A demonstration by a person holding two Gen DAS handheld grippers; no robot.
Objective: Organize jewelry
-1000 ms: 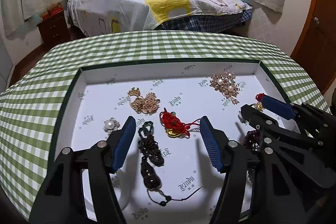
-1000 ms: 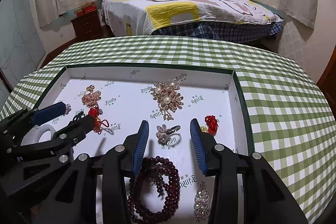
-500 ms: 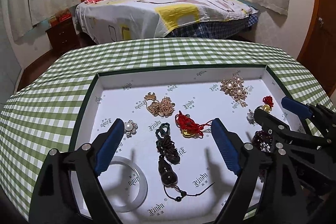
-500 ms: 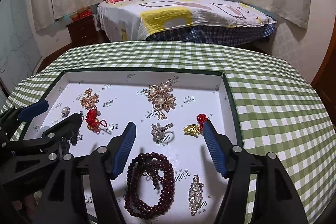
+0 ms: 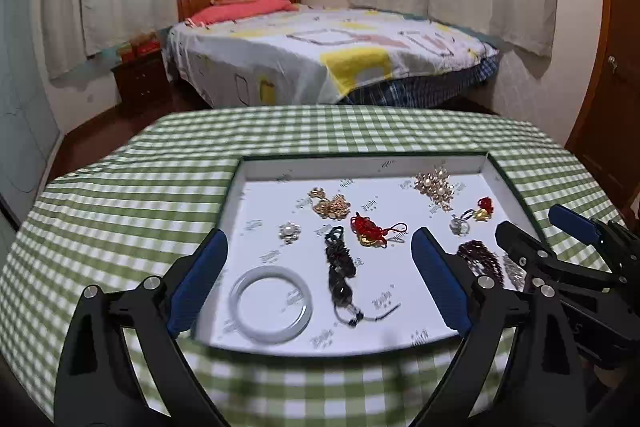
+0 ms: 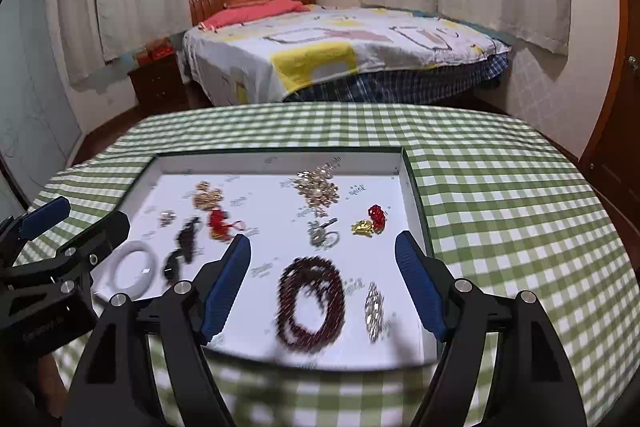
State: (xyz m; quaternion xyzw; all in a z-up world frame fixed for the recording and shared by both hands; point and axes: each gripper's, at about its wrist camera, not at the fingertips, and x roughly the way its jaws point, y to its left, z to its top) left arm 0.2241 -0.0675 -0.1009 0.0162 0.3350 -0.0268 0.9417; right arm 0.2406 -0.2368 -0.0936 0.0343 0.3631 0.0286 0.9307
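Left wrist view | left gripper [image 5: 318, 281] and right gripper [image 6: 322, 285] just spread wide, empty | jewelry spaced apart in tray [image 5: 360, 163], each piece separately reachable

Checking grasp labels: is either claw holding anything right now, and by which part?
Nothing is held. The left claw and right claw have both just been opening and stand wide, pads bare, above the tray. All the jewelry lies in the tray.

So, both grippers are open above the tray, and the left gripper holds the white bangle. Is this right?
Not quite. The left gripper holds nothing: in the left wrist view the white bangle lies flat in the tray, below the spread jaws. Both grippers are indeed open; the right gripper is empty too.
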